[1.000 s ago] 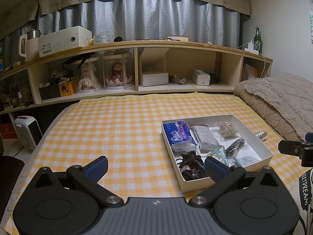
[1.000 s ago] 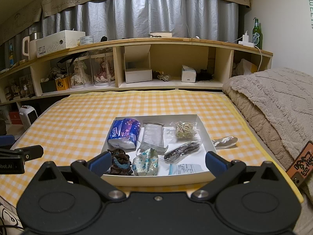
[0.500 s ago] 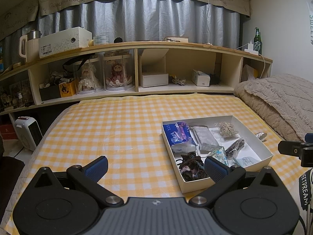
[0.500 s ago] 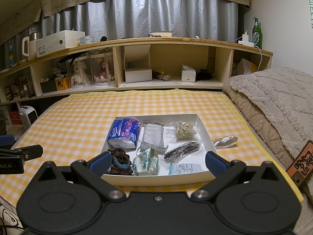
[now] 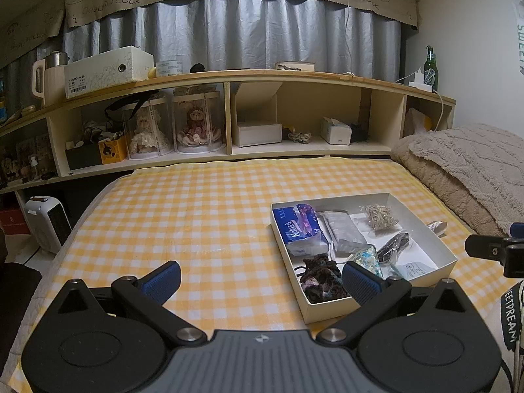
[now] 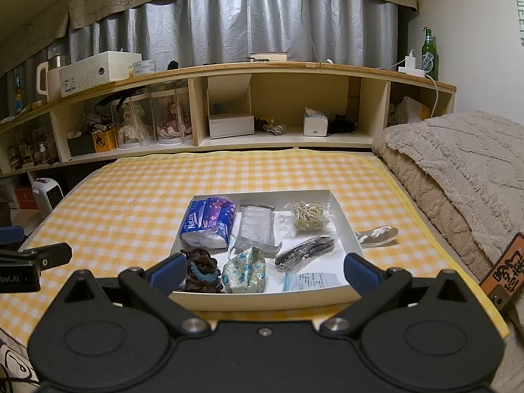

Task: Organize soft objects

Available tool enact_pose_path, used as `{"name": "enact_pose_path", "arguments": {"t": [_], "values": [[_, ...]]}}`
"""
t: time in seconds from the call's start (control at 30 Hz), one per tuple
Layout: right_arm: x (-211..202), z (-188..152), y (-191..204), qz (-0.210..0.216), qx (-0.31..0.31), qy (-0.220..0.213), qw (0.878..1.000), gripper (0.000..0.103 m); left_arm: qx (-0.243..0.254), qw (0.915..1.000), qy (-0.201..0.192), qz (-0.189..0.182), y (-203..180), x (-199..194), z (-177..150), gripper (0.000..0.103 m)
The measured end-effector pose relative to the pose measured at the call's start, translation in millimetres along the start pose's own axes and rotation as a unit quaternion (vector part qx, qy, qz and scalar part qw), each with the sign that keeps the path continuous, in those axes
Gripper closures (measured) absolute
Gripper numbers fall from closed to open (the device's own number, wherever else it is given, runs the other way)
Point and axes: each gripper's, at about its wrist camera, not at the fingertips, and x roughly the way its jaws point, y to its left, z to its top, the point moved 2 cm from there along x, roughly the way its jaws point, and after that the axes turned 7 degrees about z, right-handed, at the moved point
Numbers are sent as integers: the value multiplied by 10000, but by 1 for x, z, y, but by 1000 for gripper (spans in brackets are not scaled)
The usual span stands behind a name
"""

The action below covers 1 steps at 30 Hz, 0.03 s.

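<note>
nothing is seen to have shifted over the last second: both the left gripper [image 5: 260, 276] and right gripper [image 6: 263, 270] stay spread and empty, while the tissue pack [image 6: 208, 221], knitted scrunchie [image 6: 200, 270] and small bags lie gathered in the white box [image 6: 262, 298], one clear pouch [image 6: 376, 234] outside.

Tissue pack [image 6: 208, 222] inside box [image 6: 344, 209]

Fitted with black linkage arms, silver pivot screws and round black discs on both units. Left gripper [image 5: 260, 278]: ribbed grey centre plate, blue finger pads [image 5: 162, 276]. Right gripper [image 6: 265, 270]: plain black body, blue finger pads [image 6: 358, 271].
</note>
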Motion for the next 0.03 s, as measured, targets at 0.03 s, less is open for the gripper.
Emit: {"name": "enact_pose_path", "arguments": {"t": [0.03], "values": [[0,-1,1,-1,1,1,10000,0,0,10000,2,3,1,0,0,0]]}}
